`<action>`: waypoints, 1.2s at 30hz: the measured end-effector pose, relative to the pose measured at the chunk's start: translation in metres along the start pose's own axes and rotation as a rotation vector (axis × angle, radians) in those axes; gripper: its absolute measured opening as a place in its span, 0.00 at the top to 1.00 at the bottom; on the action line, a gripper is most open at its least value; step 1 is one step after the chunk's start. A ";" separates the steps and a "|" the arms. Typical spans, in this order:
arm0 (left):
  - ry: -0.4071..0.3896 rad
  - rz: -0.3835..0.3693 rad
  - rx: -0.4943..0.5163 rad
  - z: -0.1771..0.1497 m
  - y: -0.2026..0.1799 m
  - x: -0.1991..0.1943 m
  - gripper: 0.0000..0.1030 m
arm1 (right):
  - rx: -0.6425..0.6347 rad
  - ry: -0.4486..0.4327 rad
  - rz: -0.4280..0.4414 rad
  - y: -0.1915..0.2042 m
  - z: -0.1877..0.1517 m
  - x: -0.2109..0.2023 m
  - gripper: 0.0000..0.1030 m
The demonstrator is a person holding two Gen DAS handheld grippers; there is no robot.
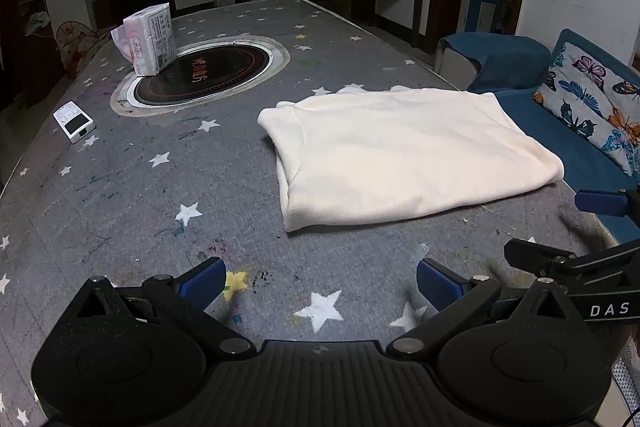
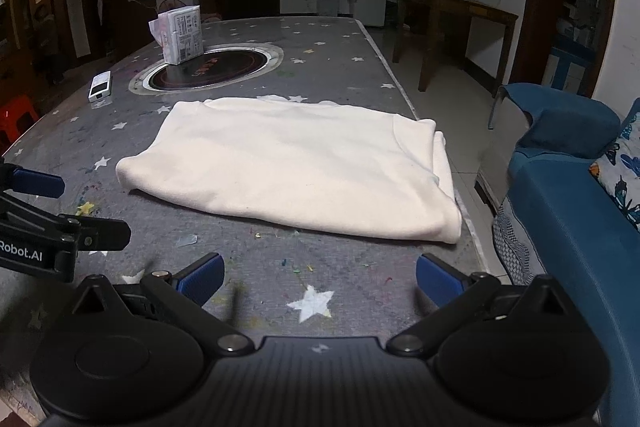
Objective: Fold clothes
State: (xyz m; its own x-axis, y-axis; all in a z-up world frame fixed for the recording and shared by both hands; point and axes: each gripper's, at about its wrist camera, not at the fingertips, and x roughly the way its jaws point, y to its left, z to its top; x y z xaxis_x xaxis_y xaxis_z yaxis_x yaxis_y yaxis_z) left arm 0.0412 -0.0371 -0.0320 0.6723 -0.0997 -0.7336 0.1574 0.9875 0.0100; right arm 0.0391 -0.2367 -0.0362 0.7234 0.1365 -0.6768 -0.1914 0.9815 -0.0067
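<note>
Left hand-held gripper [image 1: 320, 285] hovered over the star-patterned bench [image 1: 120, 195] with jaws apart, holding nothing. Right hand-held gripper [image 2: 320, 281] likewise stood spread and empty. Cream garment [image 1: 408, 155] lay folded flat at the bench's right edge, beyond both grippers and touching neither.

Bare tablecloth [image 2: 340, 283] lies open before the folded cream garment [image 2: 296, 167]; the sofa [image 2: 568, 227] crowds the table's right edge.

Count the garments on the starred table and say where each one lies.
1. A cream garment, folded, lies flat near the table's sofa-side edge, ahead of both open grippers. Others may be hidden inside its folds.
</note>
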 end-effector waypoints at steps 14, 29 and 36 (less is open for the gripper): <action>-0.017 0.002 -0.005 0.005 0.001 -0.004 0.00 | -0.008 -0.001 0.009 0.007 0.002 0.000 0.00; -0.007 0.002 0.000 0.007 -0.002 0.001 0.00 | -0.012 0.001 0.009 0.007 0.004 0.002 0.00; -0.004 0.005 -0.001 0.008 -0.004 0.002 0.00 | -0.010 0.006 0.011 0.005 0.002 0.003 0.00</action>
State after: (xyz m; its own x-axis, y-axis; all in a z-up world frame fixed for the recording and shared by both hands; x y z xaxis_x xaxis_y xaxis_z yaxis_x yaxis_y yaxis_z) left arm 0.0479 -0.0421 -0.0286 0.6759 -0.0955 -0.7308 0.1537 0.9880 0.0131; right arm 0.0418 -0.2312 -0.0366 0.7175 0.1462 -0.6810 -0.2056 0.9786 -0.0064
